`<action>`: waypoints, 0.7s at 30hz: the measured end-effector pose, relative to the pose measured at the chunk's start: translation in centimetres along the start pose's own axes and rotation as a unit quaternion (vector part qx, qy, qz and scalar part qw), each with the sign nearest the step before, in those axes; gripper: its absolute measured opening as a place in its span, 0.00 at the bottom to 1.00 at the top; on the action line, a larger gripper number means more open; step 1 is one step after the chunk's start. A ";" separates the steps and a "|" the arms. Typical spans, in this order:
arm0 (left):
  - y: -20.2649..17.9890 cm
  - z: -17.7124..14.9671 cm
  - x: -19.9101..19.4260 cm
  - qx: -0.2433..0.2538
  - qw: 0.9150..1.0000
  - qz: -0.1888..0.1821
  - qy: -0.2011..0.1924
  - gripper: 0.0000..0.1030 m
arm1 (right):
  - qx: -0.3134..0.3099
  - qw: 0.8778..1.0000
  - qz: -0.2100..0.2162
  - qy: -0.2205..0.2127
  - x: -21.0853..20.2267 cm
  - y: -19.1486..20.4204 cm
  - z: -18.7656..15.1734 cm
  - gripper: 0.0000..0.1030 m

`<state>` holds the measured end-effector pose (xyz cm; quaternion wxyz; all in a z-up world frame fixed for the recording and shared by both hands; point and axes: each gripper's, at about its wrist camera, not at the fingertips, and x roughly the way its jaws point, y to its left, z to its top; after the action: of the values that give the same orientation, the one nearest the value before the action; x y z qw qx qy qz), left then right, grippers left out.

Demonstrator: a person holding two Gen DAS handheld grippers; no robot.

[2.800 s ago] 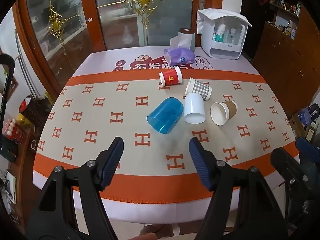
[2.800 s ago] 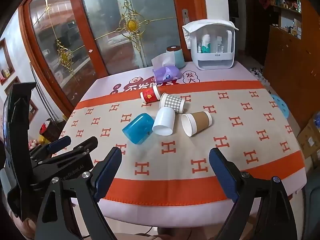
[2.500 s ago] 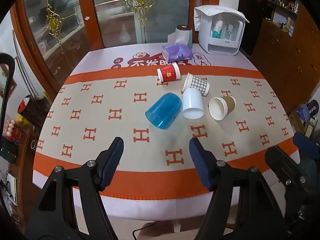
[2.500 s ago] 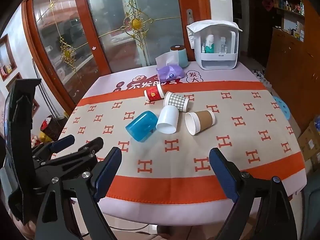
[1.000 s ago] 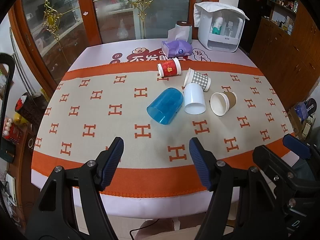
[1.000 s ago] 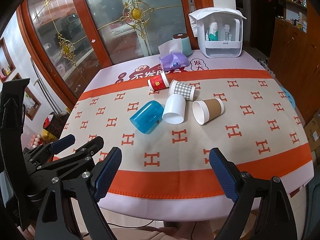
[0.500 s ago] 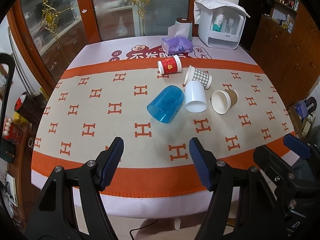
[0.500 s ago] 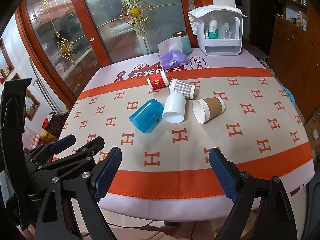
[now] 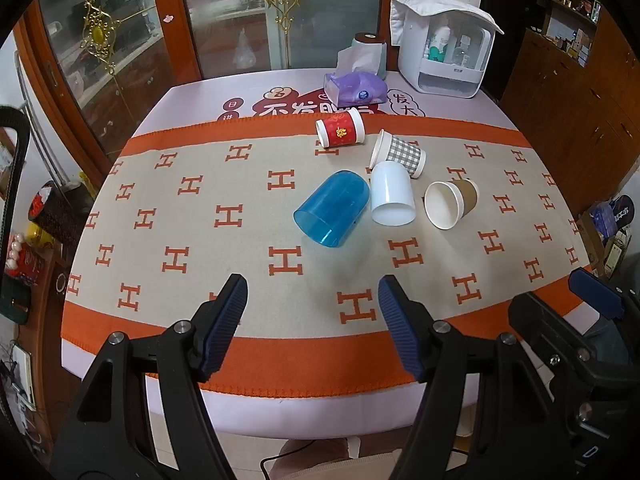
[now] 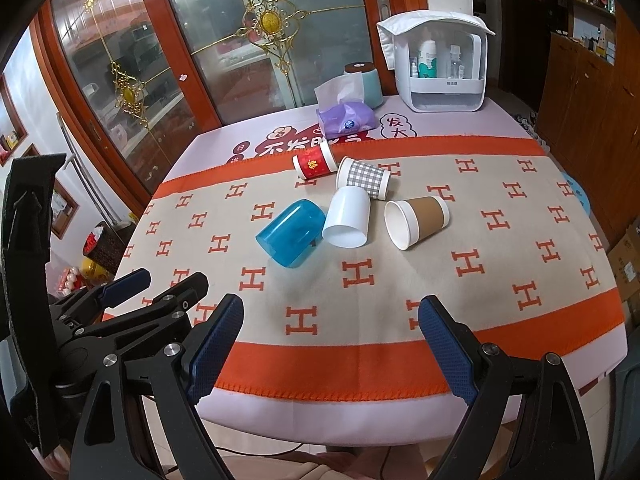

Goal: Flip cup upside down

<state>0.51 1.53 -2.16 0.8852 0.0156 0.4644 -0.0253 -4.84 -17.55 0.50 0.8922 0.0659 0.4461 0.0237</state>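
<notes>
Orange "H" marks repeat across tablecloth [image 9: 224, 216]; characters "发大" at far end; larger red lettering there partly hidden, unclear.

Each tool [image 9: 312, 320] [image 10: 330, 336] has black arms, silver screws and 2 ribbed blue pads [image 9: 224, 322].

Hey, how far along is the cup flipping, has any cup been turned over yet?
Nothing looks done: the blue cup, white cup, brown paper cup, checked cup and red cup all lie on their sides. Nothing is in hand: the left gripper and right gripper are open and empty near the table edge. Every flip remains.
</notes>
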 end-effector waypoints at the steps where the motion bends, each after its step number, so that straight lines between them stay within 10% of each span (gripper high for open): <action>1: 0.0 0.1 0.1 0.000 1.000 0.000 0.000 0.64 | 0.000 1.000 0.000 0.000 0.1 0.1 -0.1 0.88; 21: -0.4 2.1 2.6 -0.005 1.000 -0.002 0.028 0.64 | 0.002 1.000 0.007 0.016 1.8 -1.3 1.1 0.88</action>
<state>3.63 0.90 -3.12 0.8719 0.0107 0.4890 -0.0241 -2.90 -18.73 -0.47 0.8846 0.0705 0.4600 0.0297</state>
